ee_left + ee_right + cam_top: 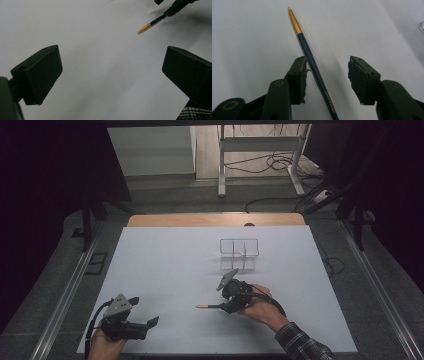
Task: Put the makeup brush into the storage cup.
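Two fingers [297, 75] of right gripper [327, 77] stand half open around the pen [312, 62]; one touches it, other is apart, so no grip yet. Pen lies flat on counter [165, 270]. Center it, then squeeze evenly. Left gripper [110, 72] is wide open w/ nothing.

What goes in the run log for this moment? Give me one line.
right hand-held gripper: open around pen, pads not pressing | left hand-held gripper: open, idle | clear organizer: beyond the pen
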{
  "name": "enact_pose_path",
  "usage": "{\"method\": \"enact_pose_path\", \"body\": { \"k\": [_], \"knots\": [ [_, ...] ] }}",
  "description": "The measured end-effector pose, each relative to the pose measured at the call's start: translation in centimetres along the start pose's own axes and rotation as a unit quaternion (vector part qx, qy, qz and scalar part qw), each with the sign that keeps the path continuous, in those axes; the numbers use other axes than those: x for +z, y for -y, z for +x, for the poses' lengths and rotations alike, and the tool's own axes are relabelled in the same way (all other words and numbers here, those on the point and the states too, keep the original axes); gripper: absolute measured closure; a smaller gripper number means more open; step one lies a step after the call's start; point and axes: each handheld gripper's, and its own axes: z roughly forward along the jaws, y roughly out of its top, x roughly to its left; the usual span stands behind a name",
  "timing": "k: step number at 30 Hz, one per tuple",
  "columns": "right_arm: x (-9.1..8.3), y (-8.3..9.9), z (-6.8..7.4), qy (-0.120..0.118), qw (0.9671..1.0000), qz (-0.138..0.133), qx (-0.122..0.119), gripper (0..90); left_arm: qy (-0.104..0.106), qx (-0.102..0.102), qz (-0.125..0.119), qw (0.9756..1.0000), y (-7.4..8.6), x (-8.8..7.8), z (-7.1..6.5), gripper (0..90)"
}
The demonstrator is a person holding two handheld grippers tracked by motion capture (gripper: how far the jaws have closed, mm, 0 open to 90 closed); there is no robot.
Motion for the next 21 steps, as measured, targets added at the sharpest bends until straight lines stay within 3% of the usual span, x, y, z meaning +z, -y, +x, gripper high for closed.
{"method": "enact_pose_path", "body": {
  "k": [11, 15, 16, 17, 21],
  "knots": [
    [1.1, 0.0, 0.1, -0.011, 0.9997, 0.014, -0.017, 65.0, 0.0, 0.0, 0.002, 1.0, 0.0, 0.1, 0.0, 3.3],
    [1.3, 0.0, 0.0, -0.029, 0.9993, 0.018, -0.016, 74.6, 0.0, 0.0, 0.003, 1.0, 0.0, 0.1, 0.0, 3.3],
    [1.3, -0.1, 0.0, -0.037, 0.9988, 0.025, -0.019, 83.3, 0.0, 0.001, 0.004, 1.0, 0.0, 0.1, 0.0, 3.3],
    [1.3, -0.1, 0.0, -0.037, 0.9988, 0.025, -0.019, 83.3, 0.0, 0.001, 0.004, 1.0, 0.0, 0.1, 0.0, 3.3],
    [1.3, -0.5, -0.1, -0.045, 0.9982, 0.04, 0.005, 84.0, 0.0, 0.0, 0.003, 1.0, 0.0, 0.1, 0.0, 3.3]
  ]
}}
